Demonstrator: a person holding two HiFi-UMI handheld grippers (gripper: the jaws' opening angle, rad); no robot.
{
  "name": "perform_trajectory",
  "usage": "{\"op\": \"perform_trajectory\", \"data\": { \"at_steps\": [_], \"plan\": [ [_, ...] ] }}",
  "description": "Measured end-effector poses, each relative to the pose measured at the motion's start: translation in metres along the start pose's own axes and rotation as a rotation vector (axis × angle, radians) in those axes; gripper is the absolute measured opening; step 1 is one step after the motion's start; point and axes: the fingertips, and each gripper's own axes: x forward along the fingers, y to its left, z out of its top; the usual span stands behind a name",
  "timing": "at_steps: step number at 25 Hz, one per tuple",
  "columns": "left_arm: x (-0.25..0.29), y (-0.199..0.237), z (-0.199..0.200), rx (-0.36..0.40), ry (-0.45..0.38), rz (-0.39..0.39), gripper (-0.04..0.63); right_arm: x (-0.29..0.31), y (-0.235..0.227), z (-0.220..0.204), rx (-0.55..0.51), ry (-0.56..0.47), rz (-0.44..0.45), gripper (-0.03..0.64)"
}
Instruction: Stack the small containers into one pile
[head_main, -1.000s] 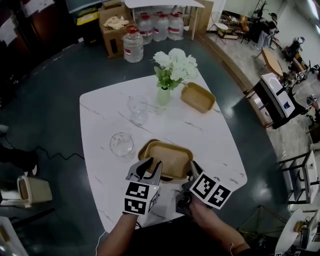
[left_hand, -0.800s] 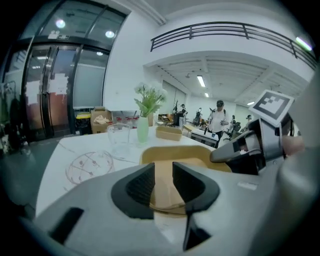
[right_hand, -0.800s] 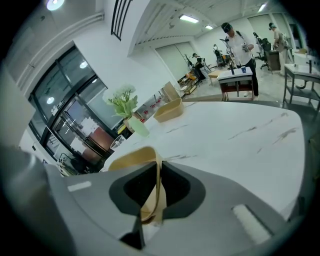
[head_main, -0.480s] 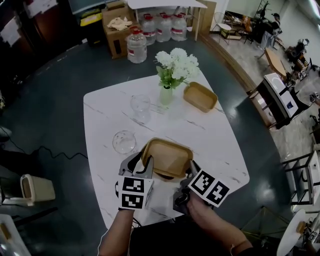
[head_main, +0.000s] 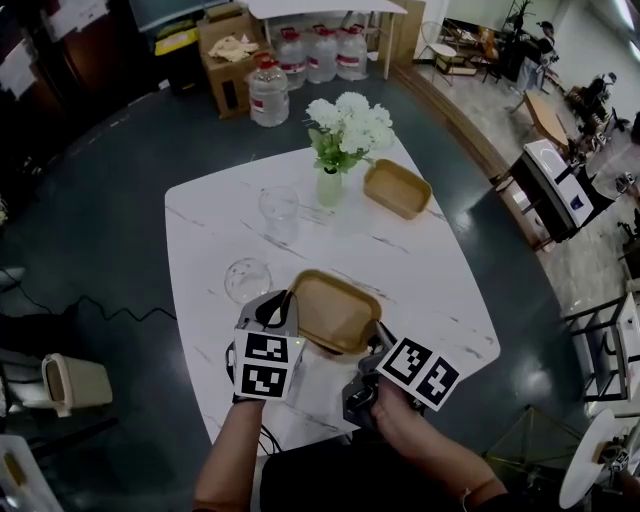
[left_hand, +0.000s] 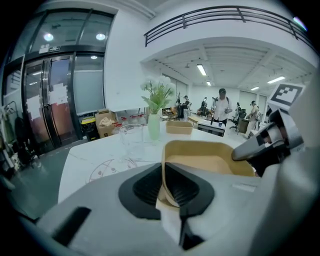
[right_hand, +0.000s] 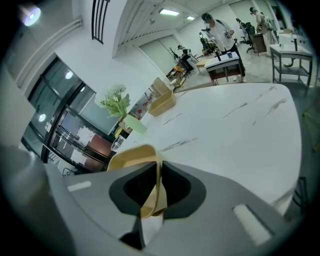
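Tan container (head_main: 335, 310), near corners behind left gripper (head_main: 283, 308) and right gripper (head_main: 378, 345)

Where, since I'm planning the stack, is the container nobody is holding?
In the head view, the free container sits on the table's far right, just right of the flower vase.

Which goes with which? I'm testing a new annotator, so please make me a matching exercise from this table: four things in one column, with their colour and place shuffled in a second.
Things:
1. near container
2. far container
3. vase
4. nearer glass

Descriptions:
A. pale green, holding white flowers
B. clear, just left of the near container
C. tan, just right of the vase
D. tan, nearest of all in the head view

Pairs: 1-D, 2-C, 3-A, 4-B
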Motion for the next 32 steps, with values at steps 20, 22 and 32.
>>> {"op": "perform_trajectory", "data": {
  "at_steps": [20,22,32],
  "plan": [
    [0.007,0.007,0.022,0.198,-0.046,0.068,0.095,0.003,0.017,-0.028,-0.074,0.141,0.151,0.189],
    [0.000,0.007,0.027,0.188,-0.075,0.079,0.095,0.001,0.014,-0.026,-0.094,0.128,0.134,0.189],
    [-0.036,-0.006,0.020,0.079,-0.131,0.052,0.083,0.019,-0.008,-0.040,-0.099,0.181,0.045,0.192]
  ]
}}
